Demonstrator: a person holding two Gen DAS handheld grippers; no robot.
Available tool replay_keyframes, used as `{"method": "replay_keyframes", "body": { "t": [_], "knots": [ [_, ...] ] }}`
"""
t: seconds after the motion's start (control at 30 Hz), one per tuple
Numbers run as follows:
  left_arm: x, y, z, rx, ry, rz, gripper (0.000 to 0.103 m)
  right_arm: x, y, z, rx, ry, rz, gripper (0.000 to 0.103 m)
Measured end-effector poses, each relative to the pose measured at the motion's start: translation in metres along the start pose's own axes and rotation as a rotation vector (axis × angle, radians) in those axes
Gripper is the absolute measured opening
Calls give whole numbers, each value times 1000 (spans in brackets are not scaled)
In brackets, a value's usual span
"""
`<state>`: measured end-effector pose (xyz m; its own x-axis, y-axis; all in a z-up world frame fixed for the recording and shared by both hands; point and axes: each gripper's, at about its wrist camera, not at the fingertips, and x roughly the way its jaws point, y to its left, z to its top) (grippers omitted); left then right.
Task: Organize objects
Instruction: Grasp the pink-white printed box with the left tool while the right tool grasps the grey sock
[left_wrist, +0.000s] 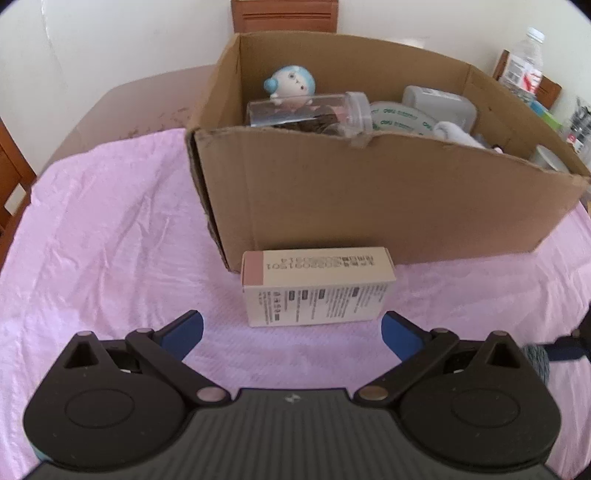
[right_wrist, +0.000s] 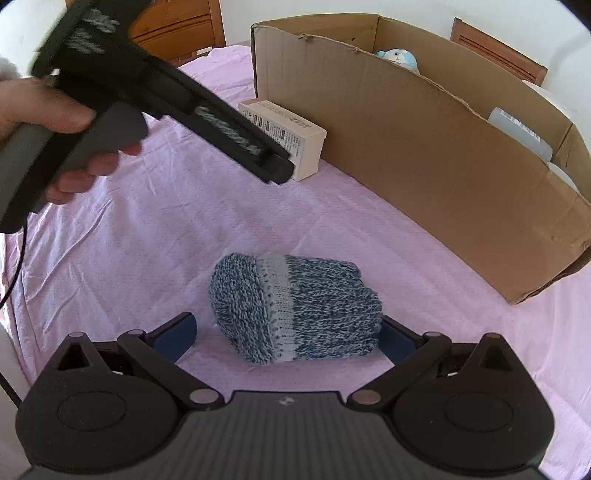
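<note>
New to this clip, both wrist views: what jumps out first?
The big open cardboard box at the back of the pink cloth, already holding a blue-haired doll, a clear jar and other items. In front of it lies a small cream carton, just ahead of the open left gripper. The rolled blue knit sock sits between the fingers of the open right gripper.

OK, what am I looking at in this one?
A person is tidying loose items on a pink cloth into a cardboard box that already holds a toy figure, a clear jar and more. The left gripper is open, lined up on a small carton beside the box. The right gripper is open around a rolled knit sock, not yet closed.
</note>
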<state>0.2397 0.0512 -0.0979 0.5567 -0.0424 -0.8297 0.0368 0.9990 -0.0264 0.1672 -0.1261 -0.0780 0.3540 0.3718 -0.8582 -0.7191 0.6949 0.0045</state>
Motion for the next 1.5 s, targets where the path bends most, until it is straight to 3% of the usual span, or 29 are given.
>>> {"method": "replay_keyframes", "body": {
  "t": [0.37,0.67,1.1,1.5],
  "knots": [
    [15,-11,10,1,-15,7,101,-5,-3,-2,-23,5,13,103],
    [11,-7,10,-18,-46,-9,81,-11,-7,-3,-37,10,22,103],
    [9,-6,10,-15,-38,-12,81,-14,-10,3,5,1,1,103],
    [3,-2,7,-3,-34,-9,80,-33,-2,2,-6,21,22,83]
  ]
}}
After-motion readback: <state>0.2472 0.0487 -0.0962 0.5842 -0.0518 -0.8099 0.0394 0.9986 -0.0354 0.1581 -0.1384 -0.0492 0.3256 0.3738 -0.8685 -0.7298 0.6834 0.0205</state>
